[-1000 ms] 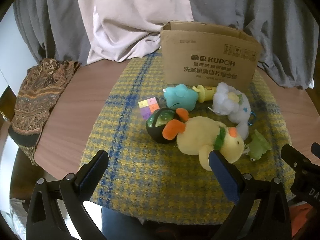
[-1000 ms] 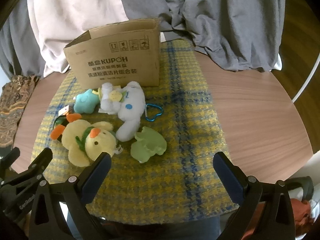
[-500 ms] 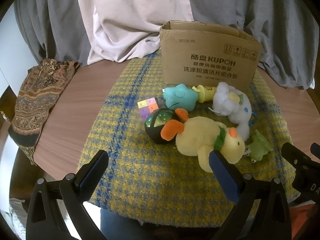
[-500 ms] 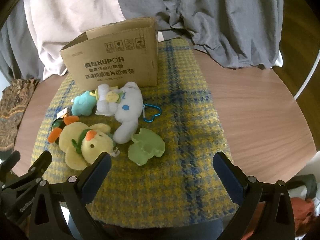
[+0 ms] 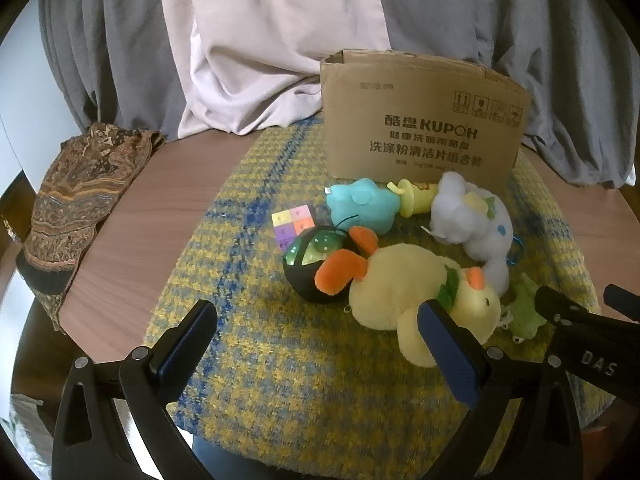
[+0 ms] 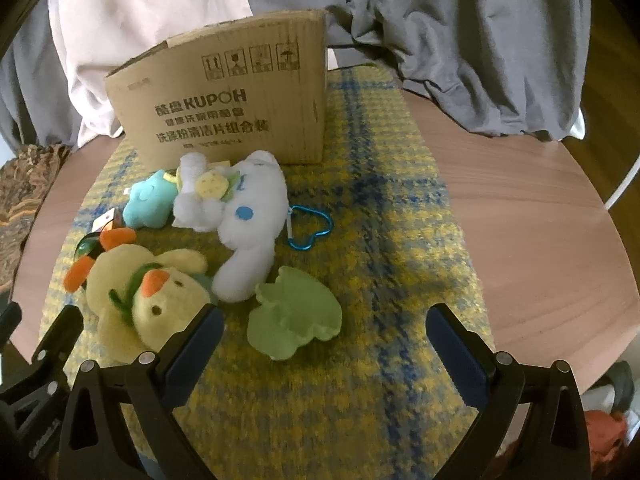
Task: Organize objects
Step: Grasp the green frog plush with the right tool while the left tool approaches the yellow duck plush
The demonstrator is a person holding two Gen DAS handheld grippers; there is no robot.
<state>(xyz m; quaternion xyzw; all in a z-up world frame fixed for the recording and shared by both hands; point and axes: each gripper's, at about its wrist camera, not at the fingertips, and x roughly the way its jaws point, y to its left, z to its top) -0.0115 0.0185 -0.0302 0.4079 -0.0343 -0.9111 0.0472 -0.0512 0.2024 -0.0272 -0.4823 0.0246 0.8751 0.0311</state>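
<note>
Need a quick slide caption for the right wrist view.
Open right gripper hovers above a green plush beside yellow duck and white plush, cardboard box behind.

Right tongs [image 6: 324,334] agape above green plush [image 6: 294,322].

Round wooden table with cloths around it

A yellow-and-blue checked mat [image 5: 256,240] covers the middle of the wooden table [image 5: 152,200]. A brown patterned cloth [image 5: 76,196] hangs over the table's left edge. Behind the table drape grey fabric [image 6: 480,40] and a pale pink sheet [image 5: 260,40], their lower folds resting on its far edge. A white rod [image 6: 624,184] curves past the table's right side.
</note>
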